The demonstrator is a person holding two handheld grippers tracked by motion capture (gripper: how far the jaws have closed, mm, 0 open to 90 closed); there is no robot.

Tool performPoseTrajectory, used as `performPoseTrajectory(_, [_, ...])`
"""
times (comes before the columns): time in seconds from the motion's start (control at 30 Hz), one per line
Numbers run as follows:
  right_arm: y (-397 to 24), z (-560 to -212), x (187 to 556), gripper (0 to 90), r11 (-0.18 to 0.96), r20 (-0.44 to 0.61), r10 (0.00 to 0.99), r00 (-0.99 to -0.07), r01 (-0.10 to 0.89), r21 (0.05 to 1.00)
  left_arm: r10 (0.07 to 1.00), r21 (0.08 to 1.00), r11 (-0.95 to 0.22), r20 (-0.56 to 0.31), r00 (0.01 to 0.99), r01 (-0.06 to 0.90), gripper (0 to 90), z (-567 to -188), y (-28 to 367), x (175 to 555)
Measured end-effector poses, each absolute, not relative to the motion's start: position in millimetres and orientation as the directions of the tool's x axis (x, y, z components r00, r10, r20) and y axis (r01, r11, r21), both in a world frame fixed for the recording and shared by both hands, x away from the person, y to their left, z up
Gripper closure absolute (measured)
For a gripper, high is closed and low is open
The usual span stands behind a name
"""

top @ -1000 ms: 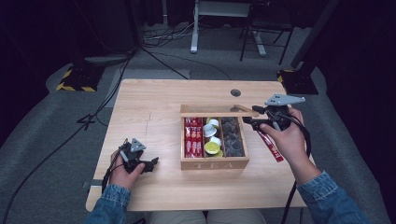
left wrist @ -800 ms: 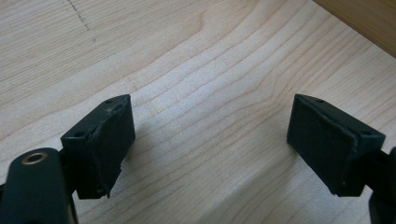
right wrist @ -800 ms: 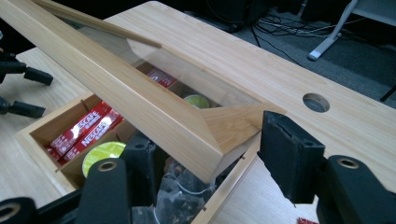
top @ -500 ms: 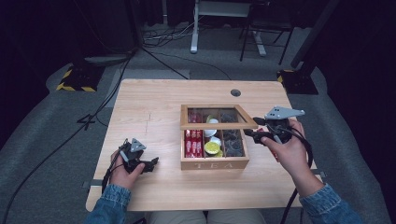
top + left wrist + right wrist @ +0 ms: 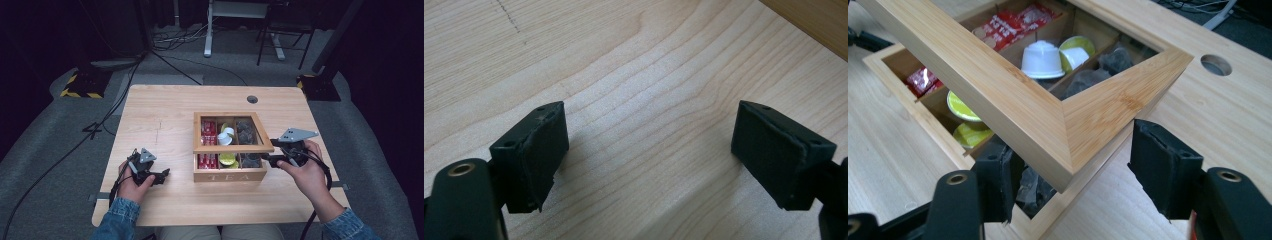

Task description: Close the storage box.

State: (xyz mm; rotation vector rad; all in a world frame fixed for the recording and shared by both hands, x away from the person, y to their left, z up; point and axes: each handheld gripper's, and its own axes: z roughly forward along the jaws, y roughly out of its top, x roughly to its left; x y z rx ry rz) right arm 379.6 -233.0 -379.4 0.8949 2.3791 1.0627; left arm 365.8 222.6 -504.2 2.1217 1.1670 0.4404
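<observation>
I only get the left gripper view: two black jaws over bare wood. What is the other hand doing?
Observer: The right gripper is at the near right corner of a lid, which stands half raised over its wooden box.
Operator: Is it gripping the lid?
Observer: The lid's corner lies between its open jaws, with one jaw under it.
Operator: What's in the box?
Observer: Red packets, a white pod, green pods and dark bags.
</observation>
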Motion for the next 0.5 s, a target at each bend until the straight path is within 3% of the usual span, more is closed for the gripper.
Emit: performPoseTrajectory(0.5, [-231.2, -404.9, 374.8, 40.1, 0.543, -0.055, 0.673, -0.738, 0.442, 0.714, 0.840, 0.695, -0.378, -0.021, 0.543, 0.612, 15.6, -504.3, 222.6, 365.8])
